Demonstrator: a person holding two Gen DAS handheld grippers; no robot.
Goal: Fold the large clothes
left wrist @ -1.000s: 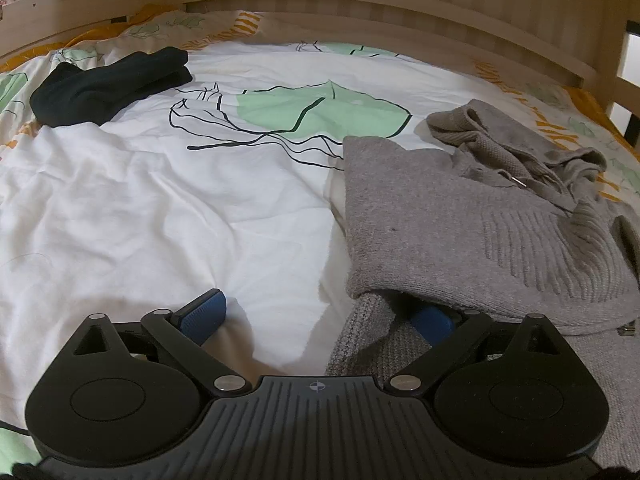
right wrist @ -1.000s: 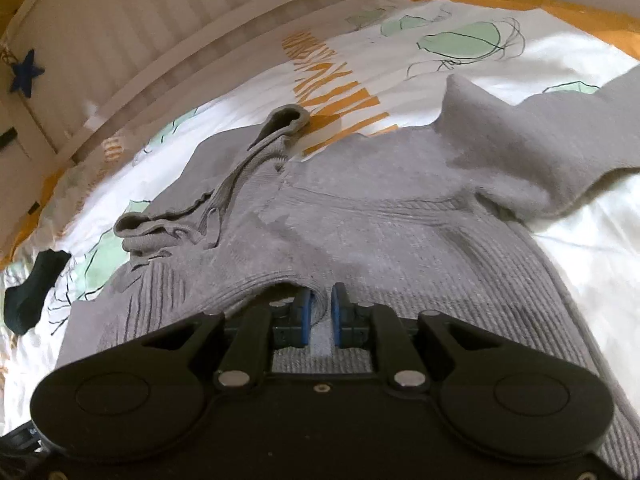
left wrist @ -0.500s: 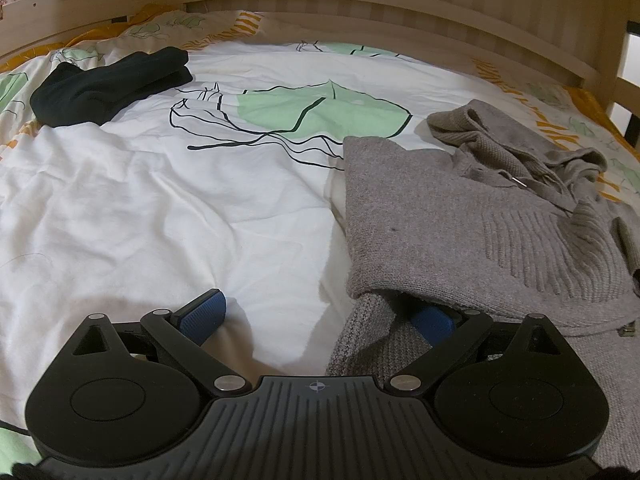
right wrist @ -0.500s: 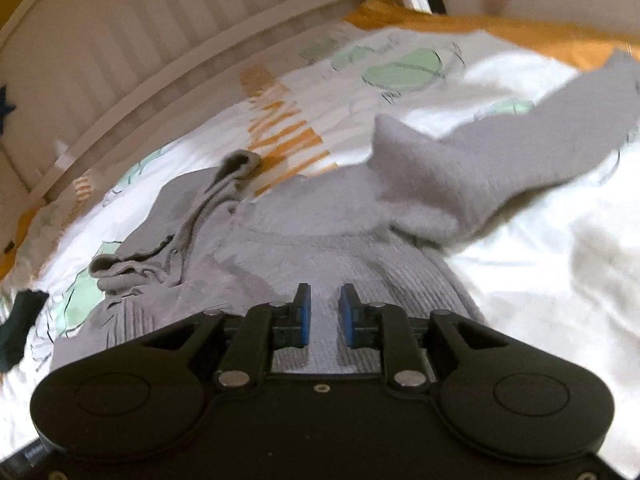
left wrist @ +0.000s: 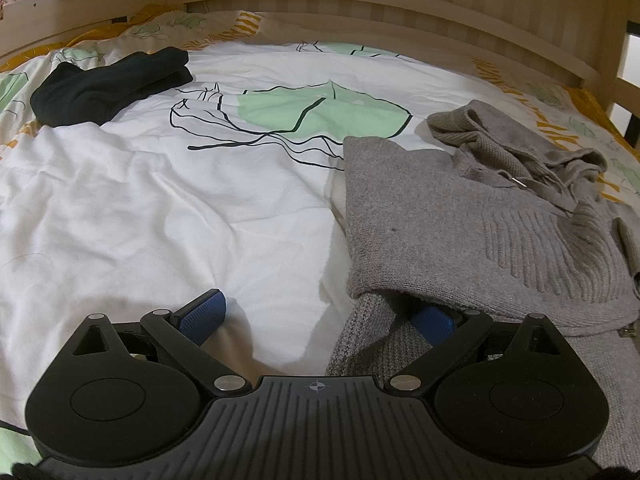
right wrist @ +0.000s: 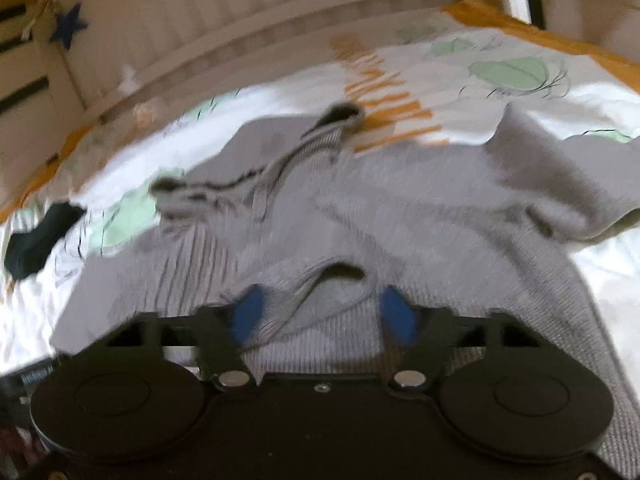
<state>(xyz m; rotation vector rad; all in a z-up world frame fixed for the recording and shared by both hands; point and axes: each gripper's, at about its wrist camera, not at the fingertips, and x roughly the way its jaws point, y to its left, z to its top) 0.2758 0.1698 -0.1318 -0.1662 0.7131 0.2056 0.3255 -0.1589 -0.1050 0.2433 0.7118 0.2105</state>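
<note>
The grey knit sweater point(left wrist: 460, 224) lies spread on the bed, one side folded over its body, its hood bunched at the far end, a sleeve stretched out sideways, its ribbed hem nearest.

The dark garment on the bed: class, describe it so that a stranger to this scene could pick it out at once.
Start from the white bed cover with green leaf prints inside the pale wooden bed frame. Far from the big grey knitted sweater, near the frame's corner, lies the small black bundled garment. It is the only black fabric there.
</note>
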